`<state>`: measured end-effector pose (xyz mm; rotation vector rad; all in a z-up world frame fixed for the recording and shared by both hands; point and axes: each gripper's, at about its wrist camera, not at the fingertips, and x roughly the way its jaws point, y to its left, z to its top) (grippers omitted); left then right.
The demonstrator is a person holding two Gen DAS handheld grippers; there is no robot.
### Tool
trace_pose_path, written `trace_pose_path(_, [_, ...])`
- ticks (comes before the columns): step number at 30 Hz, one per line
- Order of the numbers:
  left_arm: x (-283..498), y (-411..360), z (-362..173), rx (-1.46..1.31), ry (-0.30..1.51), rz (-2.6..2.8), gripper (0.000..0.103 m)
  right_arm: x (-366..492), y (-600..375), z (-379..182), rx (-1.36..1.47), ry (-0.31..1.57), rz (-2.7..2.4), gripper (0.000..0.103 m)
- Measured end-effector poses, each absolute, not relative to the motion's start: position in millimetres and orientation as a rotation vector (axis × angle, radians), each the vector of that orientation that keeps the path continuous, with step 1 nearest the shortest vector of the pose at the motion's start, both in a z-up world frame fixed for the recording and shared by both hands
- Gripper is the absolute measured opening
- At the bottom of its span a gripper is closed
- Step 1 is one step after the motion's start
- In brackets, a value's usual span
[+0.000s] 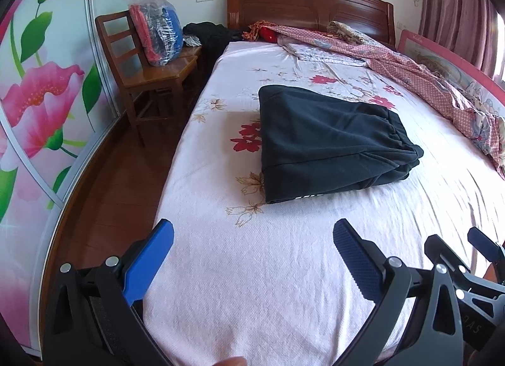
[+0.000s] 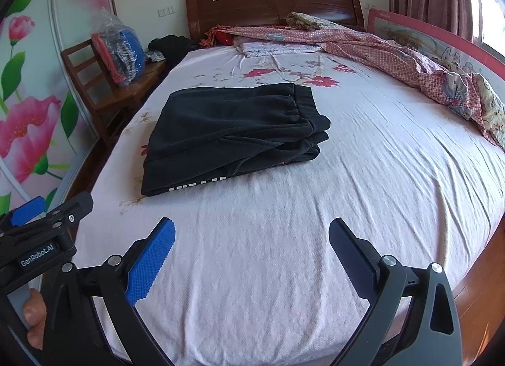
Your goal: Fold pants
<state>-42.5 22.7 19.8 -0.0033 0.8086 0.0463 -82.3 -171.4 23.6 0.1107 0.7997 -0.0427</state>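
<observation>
The pants [image 1: 328, 142] [image 2: 233, 135] are black and lie folded into a flat, thick stack of several layers on the bed [image 1: 268, 271] [image 2: 315, 239], on its left half, around the middle of its length. The elastic waistband is on top, on the right side of the stack. White letters show along the near bottom edge, partly hidden
</observation>
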Motion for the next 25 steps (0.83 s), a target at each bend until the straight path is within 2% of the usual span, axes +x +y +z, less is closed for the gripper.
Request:
trace_pose_path(14, [-55.8,18.1,24.1,-0.026,0.74,0.067,0.101,-82.4,-174.4,22.6,0.124,0.804,-0.048,0.097])
trace_pose_path(25, [-43.7,24.6,14.7,-0.044,0.817,0.096,0.101,-82.0,-179.2,20.8,0.136,0.805,-0.052,0.097])
